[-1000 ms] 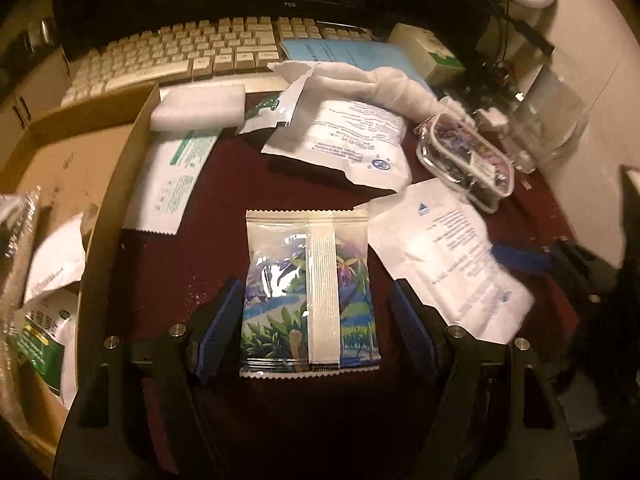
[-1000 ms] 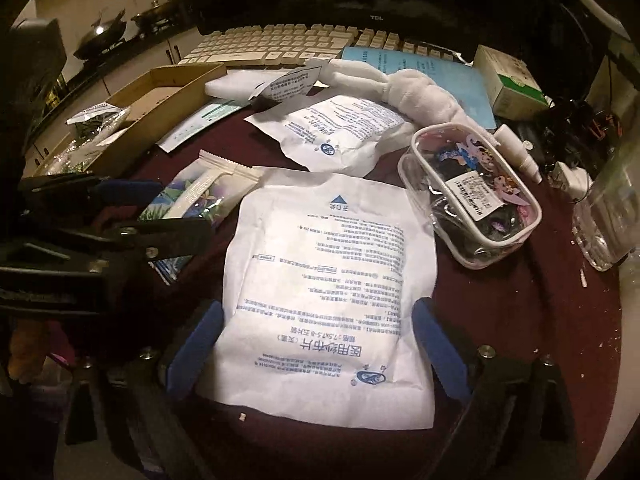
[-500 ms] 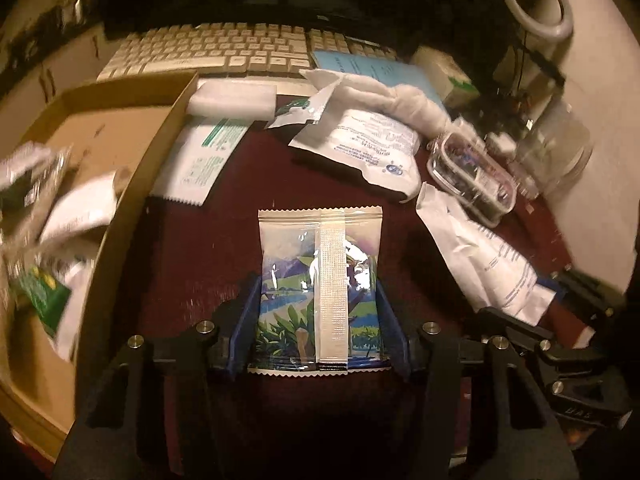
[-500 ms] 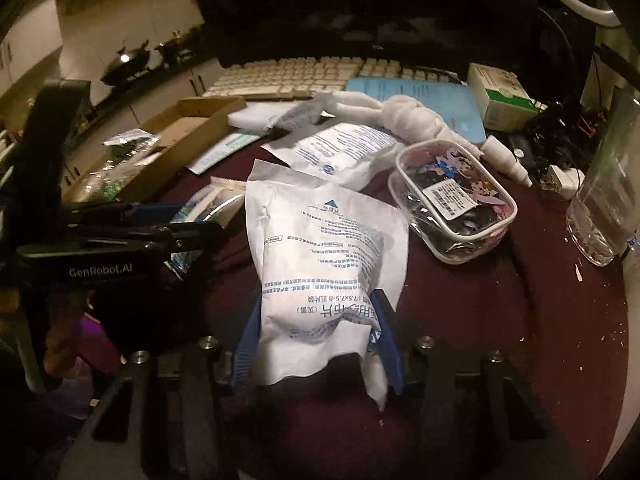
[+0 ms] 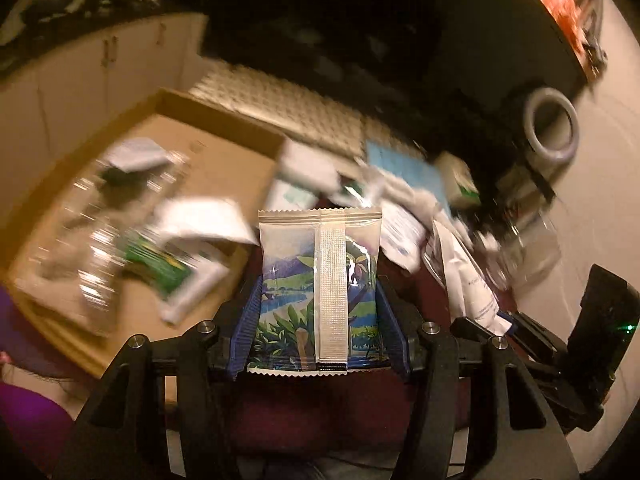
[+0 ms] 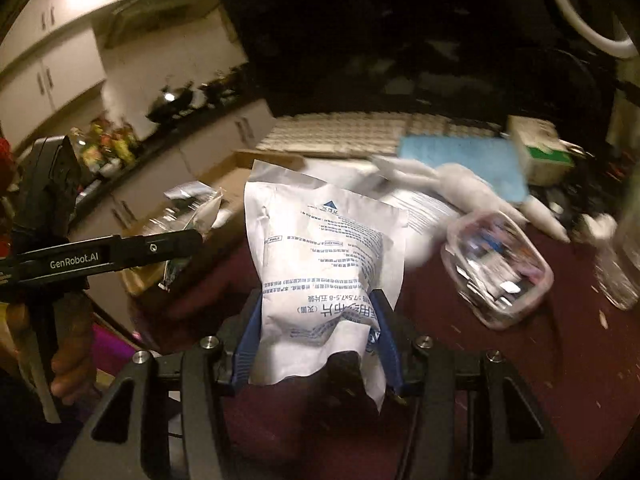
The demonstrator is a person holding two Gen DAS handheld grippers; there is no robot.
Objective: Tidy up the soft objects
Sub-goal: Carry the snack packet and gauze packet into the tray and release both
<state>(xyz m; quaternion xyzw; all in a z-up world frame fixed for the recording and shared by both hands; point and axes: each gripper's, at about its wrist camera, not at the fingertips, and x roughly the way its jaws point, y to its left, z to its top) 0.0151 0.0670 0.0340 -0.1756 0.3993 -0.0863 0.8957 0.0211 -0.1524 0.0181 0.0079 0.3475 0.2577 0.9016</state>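
Both tongs are now clamped, where a second ago they stood wide around flat-lying goods. The left tongs [image 5: 320, 332] grip the sachet [image 5: 319, 288], now raised off the tabletop [image 5: 344, 412]; the box [image 5: 200, 152], already holding packets, is seen at ten o'clock. The right tongs [image 6: 318, 340] pinch the crumpled white pouch [image 6: 326, 264], likewise lifted. Both pickups are judged done, with carrying to the box remaining.

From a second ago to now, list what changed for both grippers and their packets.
The left gripper closed on the landscape-printed foil sachet and lifted it toward the cardboard box. The right gripper closed on the white printed pouch, crumpling and raising it. The clear plastic tub stayed put.
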